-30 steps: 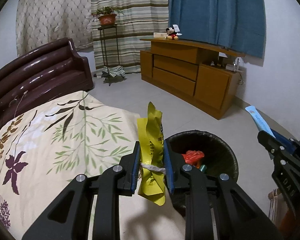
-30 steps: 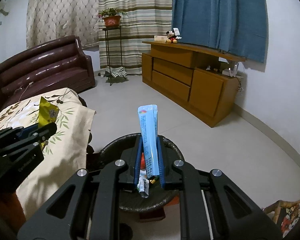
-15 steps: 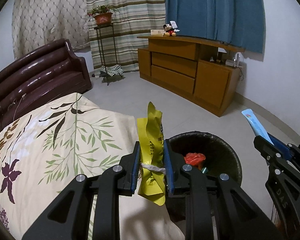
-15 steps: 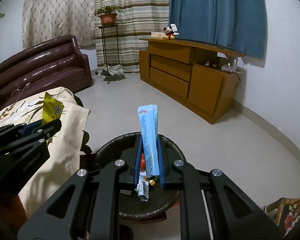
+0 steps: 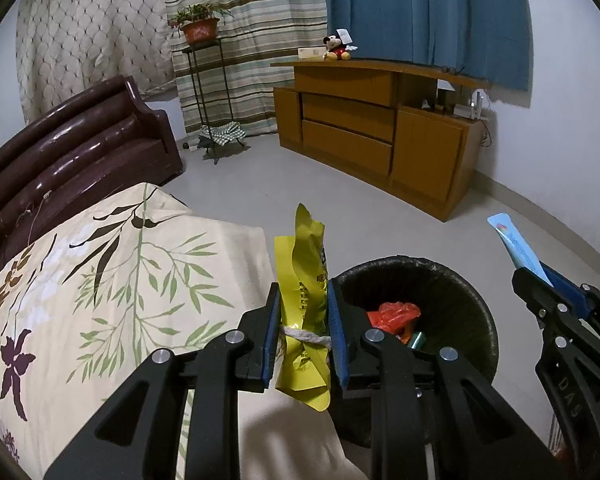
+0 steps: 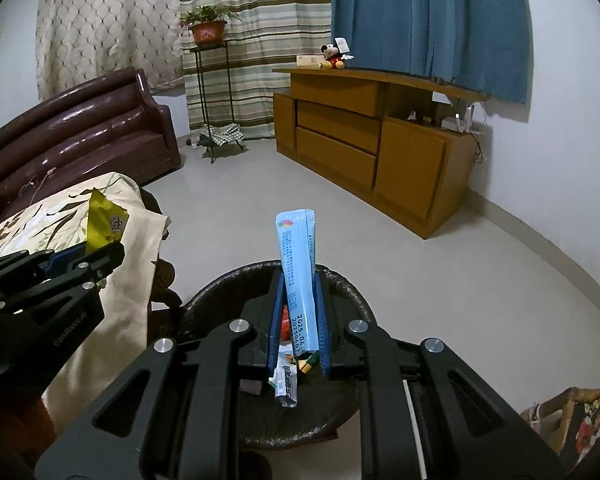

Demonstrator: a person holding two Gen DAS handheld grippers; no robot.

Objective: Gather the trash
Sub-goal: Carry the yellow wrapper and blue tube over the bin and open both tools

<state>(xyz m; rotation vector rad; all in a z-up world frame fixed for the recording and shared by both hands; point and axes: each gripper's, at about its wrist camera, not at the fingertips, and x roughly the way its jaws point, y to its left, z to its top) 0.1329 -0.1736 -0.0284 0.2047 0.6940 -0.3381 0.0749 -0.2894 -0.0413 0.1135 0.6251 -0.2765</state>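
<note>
My left gripper [image 5: 303, 300] is shut on a crumpled yellow wrapper [image 5: 305, 280] tied with string, held over the table edge just left of the black trash bin [image 5: 472, 312]. The bin holds red and other trash [image 5: 394, 314]. My right gripper [image 6: 298, 292] is shut on a light blue sachet [image 6: 298, 264] that stands upright, held right above the bin [image 6: 220, 300]. The right gripper also shows at the right of the left wrist view [image 5: 540, 284], the left gripper at the left of the right wrist view [image 6: 88, 256].
A table with a floral cloth [image 5: 100, 280] lies left of the bin. A dark brown sofa [image 5: 72, 144] stands behind it. A wooden cabinet [image 5: 380, 136] and a plant stand [image 5: 208, 92] line the far wall. Pale tiled floor [image 6: 420, 272] lies beyond the bin.
Both grippers have shifted slightly toward the bin, each still holding its piece of trash. The bin sits more centrally under the right gripper.
</note>
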